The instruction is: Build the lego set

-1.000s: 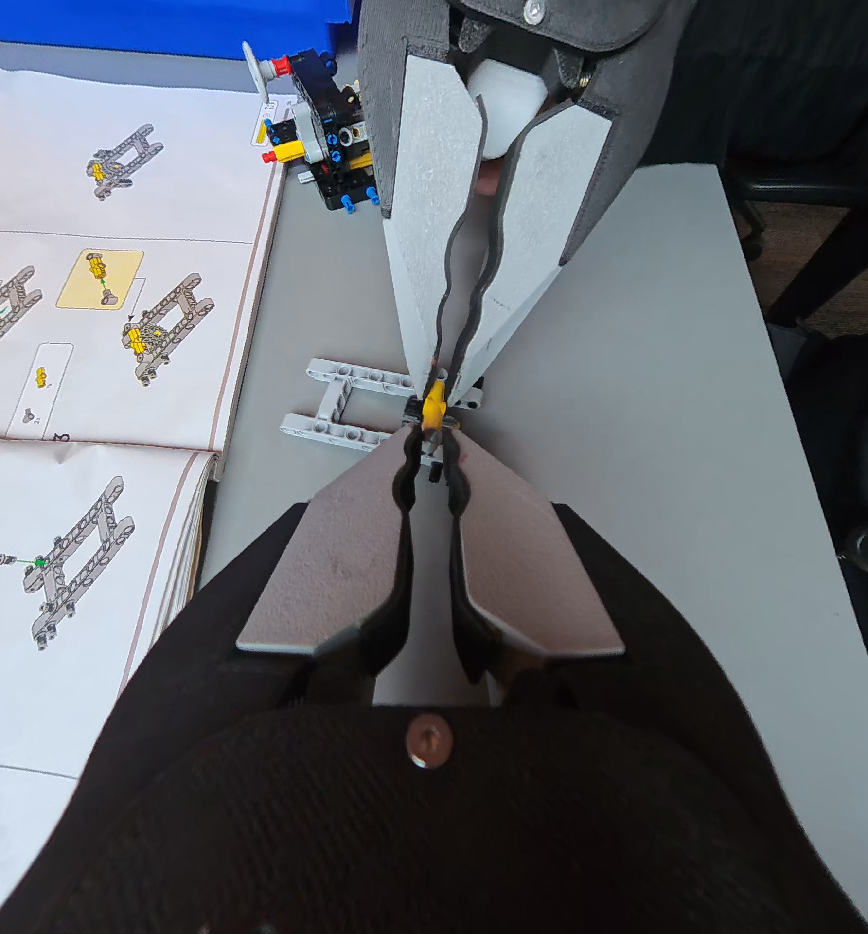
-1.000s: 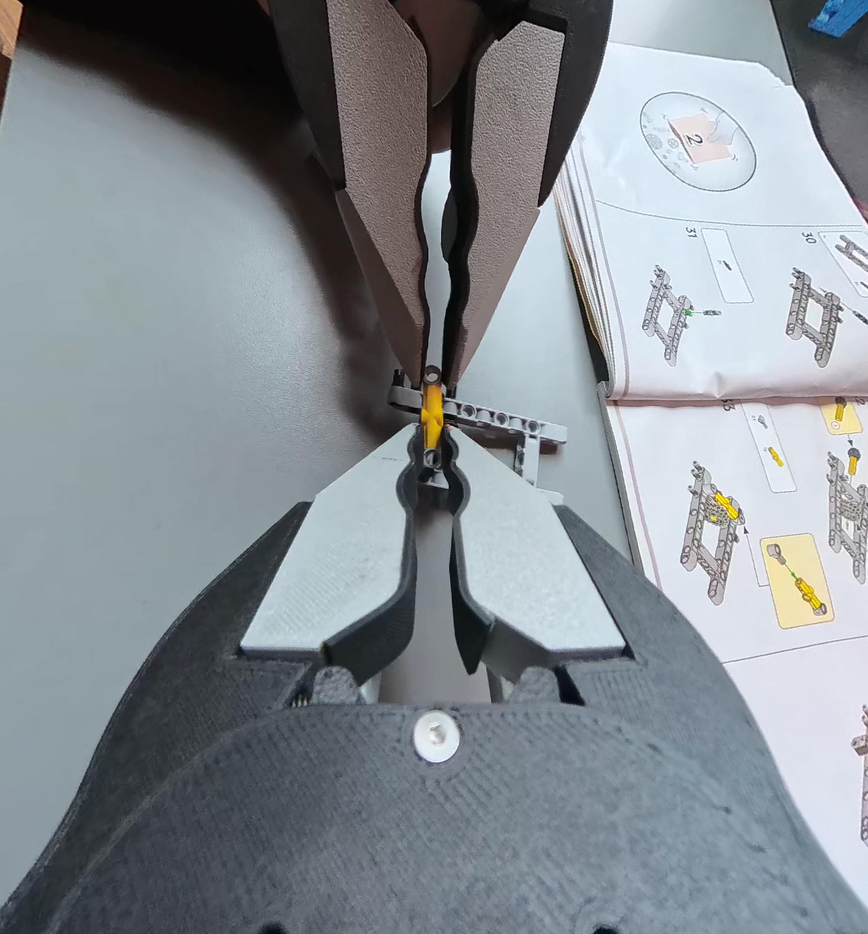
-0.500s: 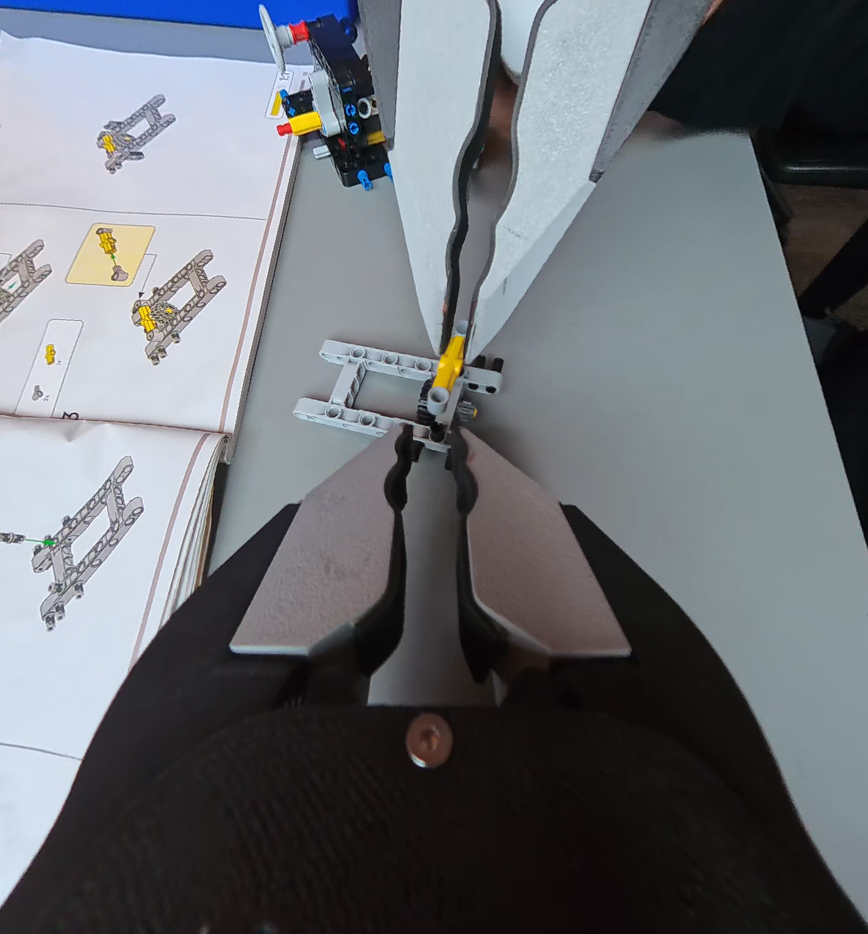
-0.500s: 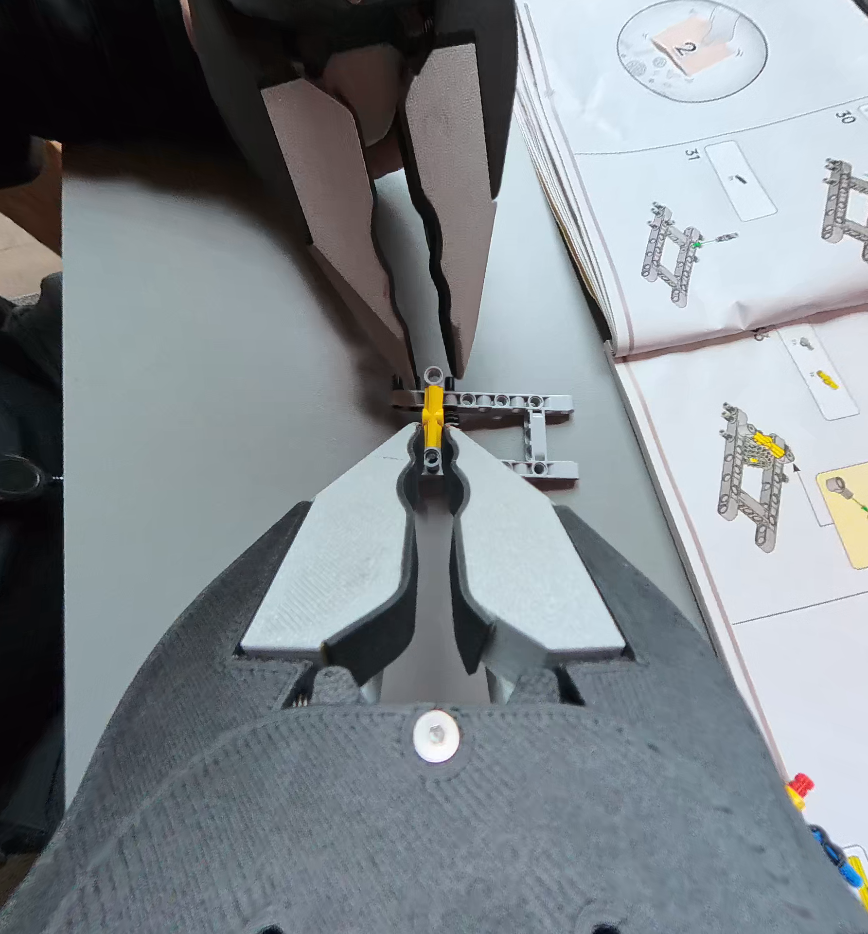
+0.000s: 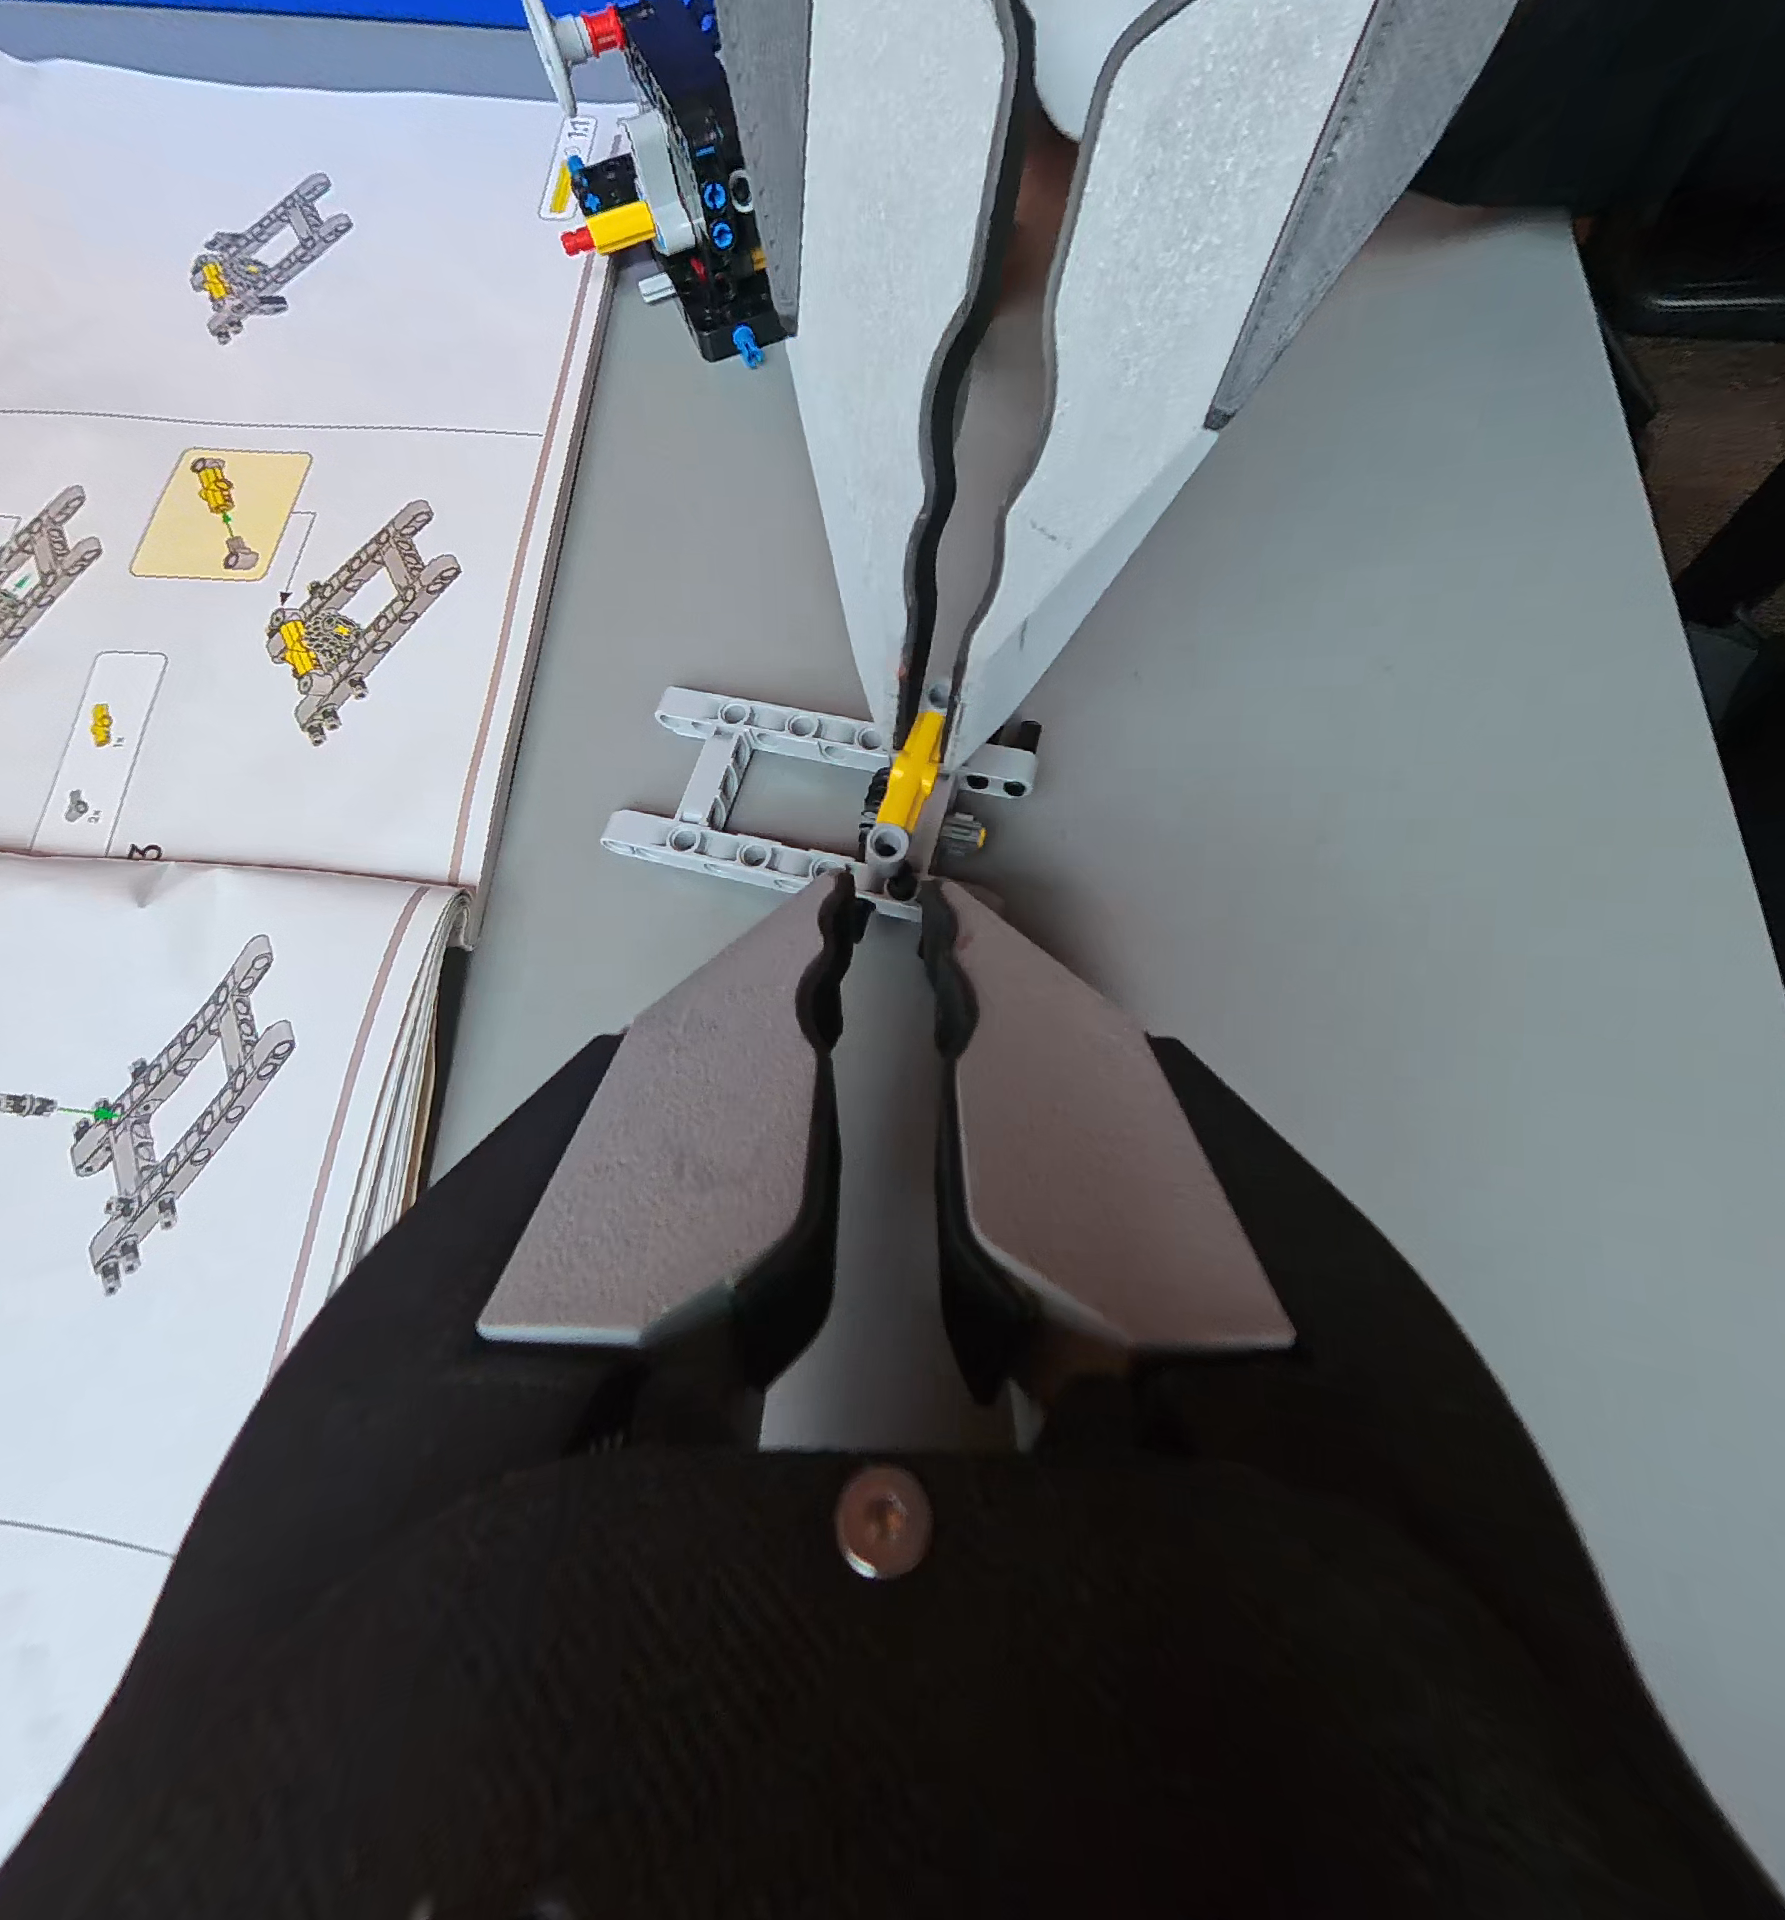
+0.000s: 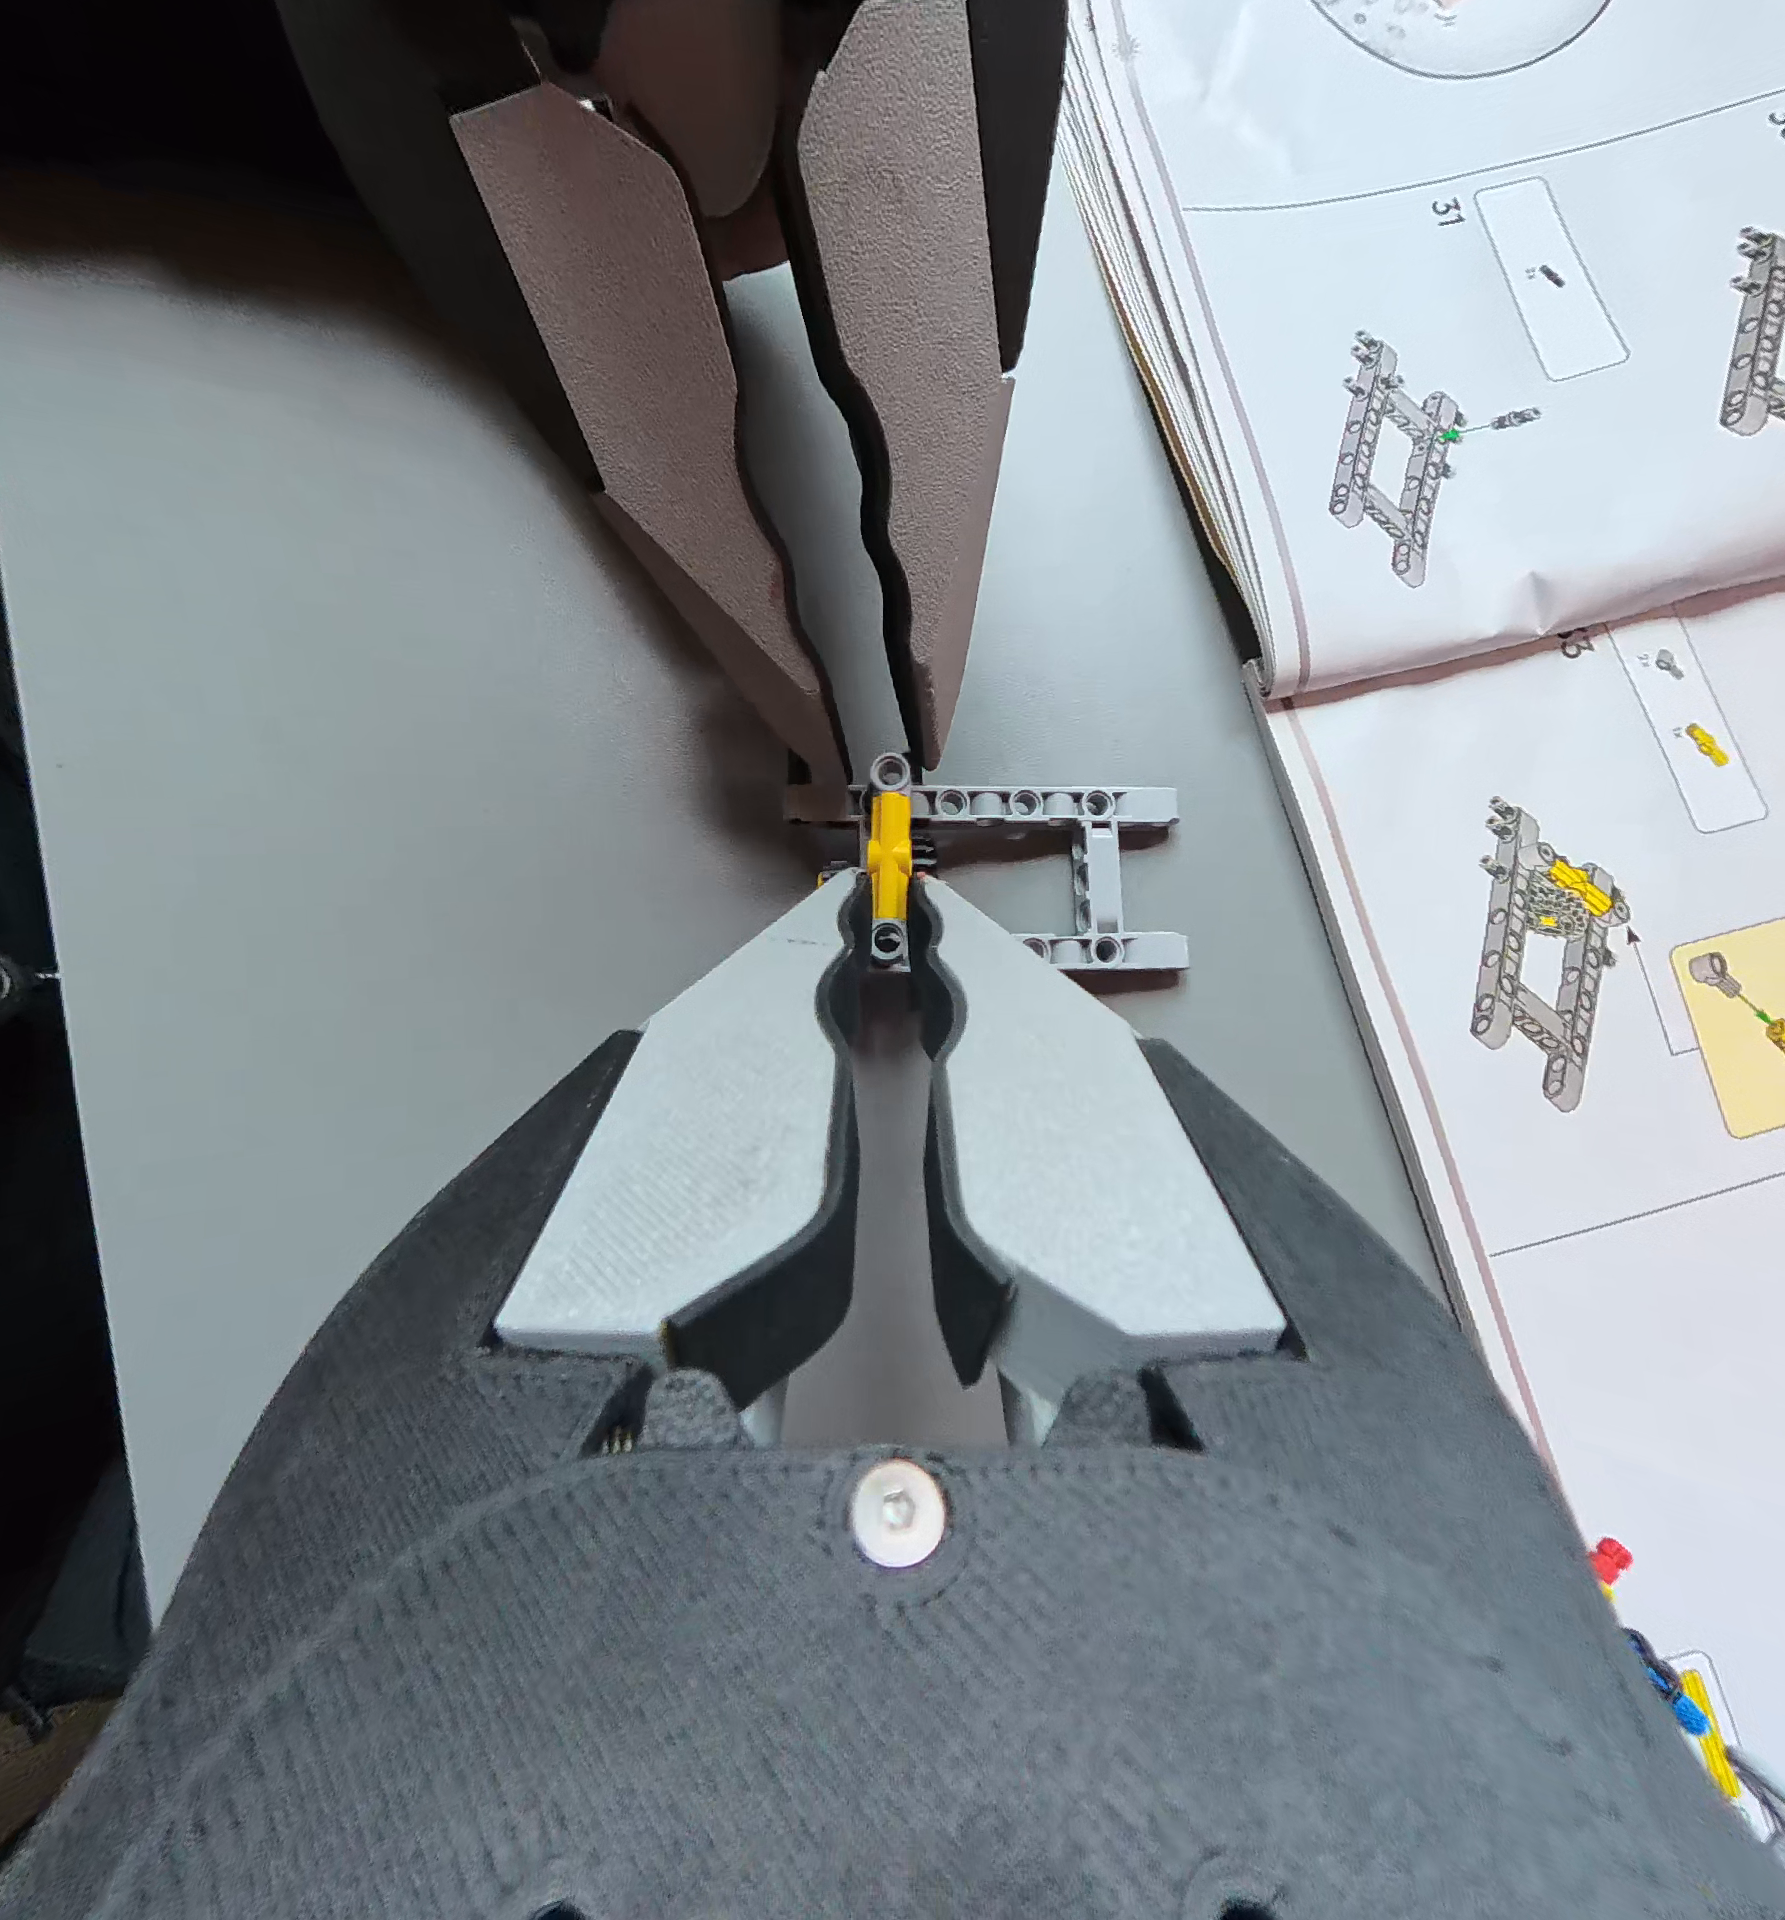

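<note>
A light grey ladder-shaped beam frame lies flat on the grey table; it also shows in the right wrist view. A short yellow connector with grey round ends lies across the frame's end, between the two beams. My right gripper, with light grey fingers, is shut on the near grey end of this piece; in the left wrist view it comes down from the top. My left gripper, with dark fingers, faces it with a narrow gap between its tips, at the frame's near beam and holding nothing.
An open instruction booklet lies beside the frame. A partly built black, blue, yellow and red model stands at the booklet's far corner. The table's edge runs along the right, with dark chairs beyond. Both grippers' tips are close together, under 4 cm apart.
My left gripper has opened and drawn back off the yellow piece's end. The right gripper still holds the piece, now set across the frame. The frame shows more fully.
</note>
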`<state>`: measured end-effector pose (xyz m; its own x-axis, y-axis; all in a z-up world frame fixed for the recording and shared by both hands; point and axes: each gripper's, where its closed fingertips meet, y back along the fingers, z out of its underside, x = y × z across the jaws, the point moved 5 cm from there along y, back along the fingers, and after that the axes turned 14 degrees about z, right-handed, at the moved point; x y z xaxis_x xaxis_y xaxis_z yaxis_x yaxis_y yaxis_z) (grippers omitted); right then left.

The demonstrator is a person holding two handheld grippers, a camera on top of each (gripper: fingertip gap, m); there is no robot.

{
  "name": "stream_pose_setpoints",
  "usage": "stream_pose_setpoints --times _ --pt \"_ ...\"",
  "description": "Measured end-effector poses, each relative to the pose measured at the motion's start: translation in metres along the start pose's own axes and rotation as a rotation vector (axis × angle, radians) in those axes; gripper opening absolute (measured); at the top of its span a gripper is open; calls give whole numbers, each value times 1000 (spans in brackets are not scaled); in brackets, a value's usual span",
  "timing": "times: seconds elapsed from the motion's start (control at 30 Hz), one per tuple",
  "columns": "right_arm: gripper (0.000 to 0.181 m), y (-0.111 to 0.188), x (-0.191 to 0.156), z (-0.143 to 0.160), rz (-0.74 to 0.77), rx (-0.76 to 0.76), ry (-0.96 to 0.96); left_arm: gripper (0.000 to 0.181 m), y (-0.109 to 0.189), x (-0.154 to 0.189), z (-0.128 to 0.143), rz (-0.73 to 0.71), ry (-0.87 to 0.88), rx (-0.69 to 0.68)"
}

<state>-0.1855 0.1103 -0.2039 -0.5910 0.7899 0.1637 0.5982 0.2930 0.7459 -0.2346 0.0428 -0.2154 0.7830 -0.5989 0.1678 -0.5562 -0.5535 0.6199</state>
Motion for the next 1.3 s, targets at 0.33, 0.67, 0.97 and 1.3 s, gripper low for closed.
stream_pose_setpoints --times 0.33,0.67,0.97,1.3 --pt "3 -5 0 4 -43 -34 -16 5 -1 0 -2 11 -1 17" --pt "3 -6 -1 3 -36 -9 20 4 -3 0 -1 14 -5 9" --pt "15 -5 -3 7 22 40 63 4 -3 2 -2 -14 -31 -5" --pt "31 12 -5 17 101 129 21 4 -4 4 -2 -68 -50 -28"
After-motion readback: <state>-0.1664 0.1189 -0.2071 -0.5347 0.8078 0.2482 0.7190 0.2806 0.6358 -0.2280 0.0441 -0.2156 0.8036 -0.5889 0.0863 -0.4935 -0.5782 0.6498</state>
